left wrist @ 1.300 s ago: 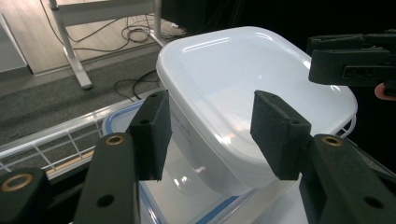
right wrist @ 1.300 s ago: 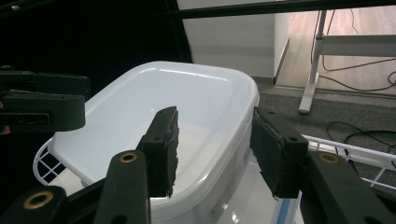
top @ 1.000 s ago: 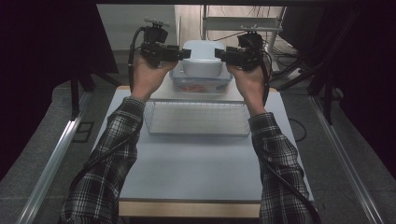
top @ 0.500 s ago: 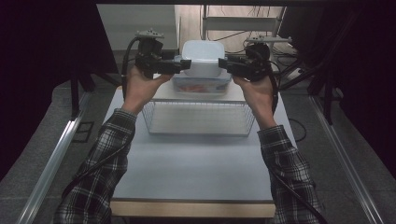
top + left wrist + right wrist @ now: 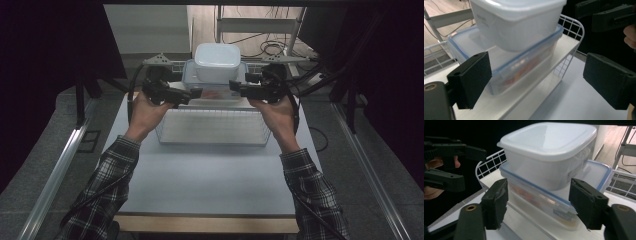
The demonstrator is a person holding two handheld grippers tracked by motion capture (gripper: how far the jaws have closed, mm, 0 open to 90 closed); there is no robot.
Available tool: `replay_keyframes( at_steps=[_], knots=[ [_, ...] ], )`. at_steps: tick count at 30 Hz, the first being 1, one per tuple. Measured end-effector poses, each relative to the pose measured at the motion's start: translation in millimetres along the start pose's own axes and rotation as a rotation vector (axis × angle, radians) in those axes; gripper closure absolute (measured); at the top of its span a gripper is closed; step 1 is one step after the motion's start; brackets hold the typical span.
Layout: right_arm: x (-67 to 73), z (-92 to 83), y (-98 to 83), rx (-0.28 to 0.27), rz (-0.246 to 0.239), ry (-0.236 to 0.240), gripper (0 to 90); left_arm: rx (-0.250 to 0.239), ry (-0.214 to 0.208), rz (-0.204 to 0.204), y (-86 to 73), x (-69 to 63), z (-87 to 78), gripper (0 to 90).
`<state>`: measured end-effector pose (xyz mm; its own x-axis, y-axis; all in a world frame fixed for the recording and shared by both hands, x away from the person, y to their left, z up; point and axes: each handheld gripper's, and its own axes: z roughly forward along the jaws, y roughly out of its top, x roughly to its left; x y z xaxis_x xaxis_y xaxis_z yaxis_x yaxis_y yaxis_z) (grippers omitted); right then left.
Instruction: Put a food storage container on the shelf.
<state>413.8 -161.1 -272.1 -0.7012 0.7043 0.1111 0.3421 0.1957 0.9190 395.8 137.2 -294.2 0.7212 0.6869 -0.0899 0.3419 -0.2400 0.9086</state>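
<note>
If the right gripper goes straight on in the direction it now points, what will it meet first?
Most likely the blue-rimmed lidded container, the lower of the stacked two. The right gripper, its jaws just opened and nothing between them, points at that container's near corner, under the white-lidded container. Depth is unclear, so this is an estimate.

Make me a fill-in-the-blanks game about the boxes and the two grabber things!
1. The white tub sits on top of the box with the ____ rim.
2. Both boxes rest on a white wire ____.
3. The jaws of the left gripper and the right gripper are ____, gripping nothing.
4. The person's sleeves have a ____ pattern.

Missing words: blue; rack; open; checked
</note>
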Motion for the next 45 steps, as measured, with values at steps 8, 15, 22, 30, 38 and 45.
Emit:
replay_keyframes(
  at_steps=[8, 15, 22, 30, 38, 45],
  knots=[
    [1.0, 0.6, -18.0, 0.012, -0.007, 0.031, 23.3, 0.004, -0.002, 0.028, -19.2, -7.9, 1.4, 4.5],
    [3.7, 0.6, -37.3, 0.022, -0.013, 0.057, 17.9, 0.005, -0.003, 0.041, -37.1, -13.2, 2.7, 3.2],
    [9.6, 2.6, -55.3, 0.039, -0.038, 0.080, 12.9, 0.011, -0.011, 0.047, -52.7, -17.9, 4.3, 2.3],
    [15.6, 3.7, -74.3, 0.058, -0.057, 0.095, 8.5, 0.031, -0.022, 0.045, -74.8, -24.1, 9.4, 1.6],
    [16.3, 1.3, -99.5, 0.084, -0.060, 0.105, 4.1, 0.039, -0.014, 0.054, -99.3, -33.1, 8.7, 0.6],
    [13.0, -5.5, -123.2, 0.102, -0.061, 0.100, 0.9, 0.046, -0.016, 0.052, -117.2, -38.4, 4.2, 0.4]
  ],
)
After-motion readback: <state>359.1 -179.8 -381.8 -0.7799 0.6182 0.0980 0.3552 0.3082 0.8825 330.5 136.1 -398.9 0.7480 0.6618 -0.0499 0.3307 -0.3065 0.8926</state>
